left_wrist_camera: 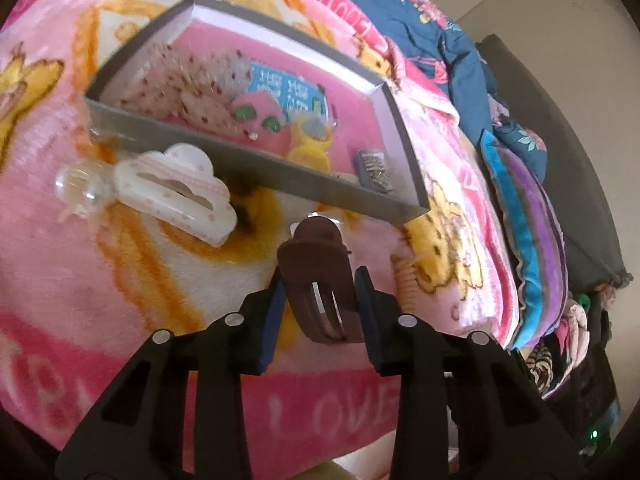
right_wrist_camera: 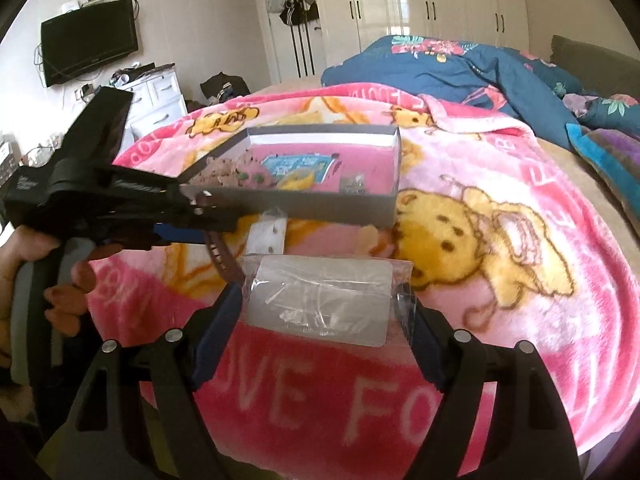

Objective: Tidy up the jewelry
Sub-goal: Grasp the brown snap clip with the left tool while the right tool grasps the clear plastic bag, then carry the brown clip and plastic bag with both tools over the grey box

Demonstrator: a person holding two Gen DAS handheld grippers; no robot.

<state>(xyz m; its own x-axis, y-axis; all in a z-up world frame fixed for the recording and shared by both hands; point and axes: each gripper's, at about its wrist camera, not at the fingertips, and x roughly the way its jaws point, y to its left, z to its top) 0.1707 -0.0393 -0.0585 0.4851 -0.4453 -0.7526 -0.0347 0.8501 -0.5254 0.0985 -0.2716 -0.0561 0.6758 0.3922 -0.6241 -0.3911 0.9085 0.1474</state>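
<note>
In the left wrist view my left gripper (left_wrist_camera: pixel 320 280) is shut on a brown claw hair clip (left_wrist_camera: pixel 316 264), its blue pads pressing on both sides. The clip hangs just in front of the grey box (left_wrist_camera: pixel 256 176), which has a pink floor and holds several small accessories. In the right wrist view my right gripper (right_wrist_camera: pixel 320 296) is shut on a clear plastic packet (right_wrist_camera: pixel 320 300) with a white card inside, held above the pink blanket. The left gripper (right_wrist_camera: pixel 208 216) reaches in from the left with the brown clip (right_wrist_camera: pixel 222 258), close to the grey box (right_wrist_camera: pixel 320 208).
A white cloud-shaped hair clip (left_wrist_camera: pixel 176 192) and a clear bead piece (left_wrist_camera: pixel 78 184) lie left of the box front. A beige spiral hair tie (left_wrist_camera: pixel 406 280) lies to the right. A blue quilt (right_wrist_camera: pixel 440 64) is bunched behind. A person's hand (right_wrist_camera: pixel 24 248) holds the left gripper.
</note>
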